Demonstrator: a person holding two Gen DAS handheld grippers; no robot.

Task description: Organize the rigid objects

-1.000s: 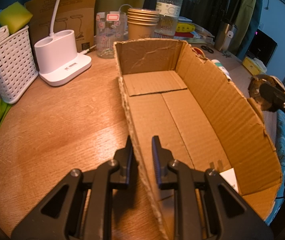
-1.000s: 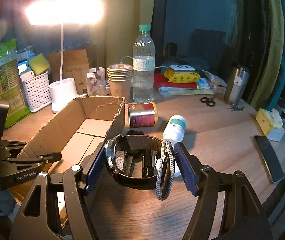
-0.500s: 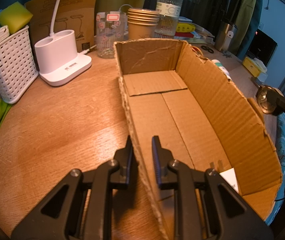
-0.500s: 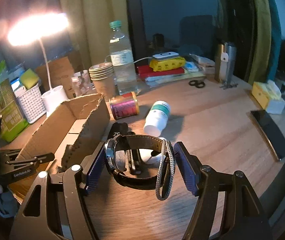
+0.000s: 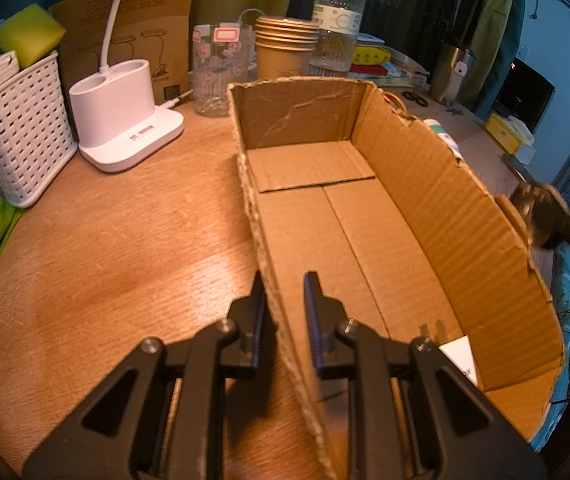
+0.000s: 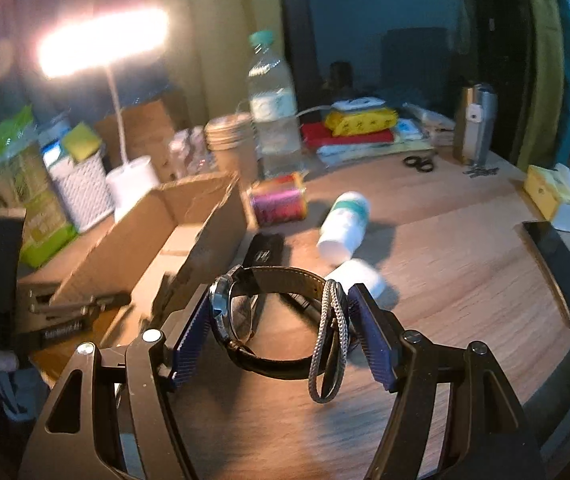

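Watch [image 6: 281,320] nearer box [image 5: 465,216] (background blurred)

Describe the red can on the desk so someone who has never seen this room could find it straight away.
Start at the open cardboard box on the wooden desk. Just past its far corner, in front of the tall water bottle, lies the red can. It rests on its side like the white bottle nearby, but it alone is red with gold rims.

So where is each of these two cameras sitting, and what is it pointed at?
Left wrist: rides the left gripper, shut on the open brown cardboard box's near wall, looking along its length.
Right wrist: rides the right gripper, holding a black leather-strap wristwatch, facing the cluttered wooden table.
Shared: box, clear plastic water bottle.
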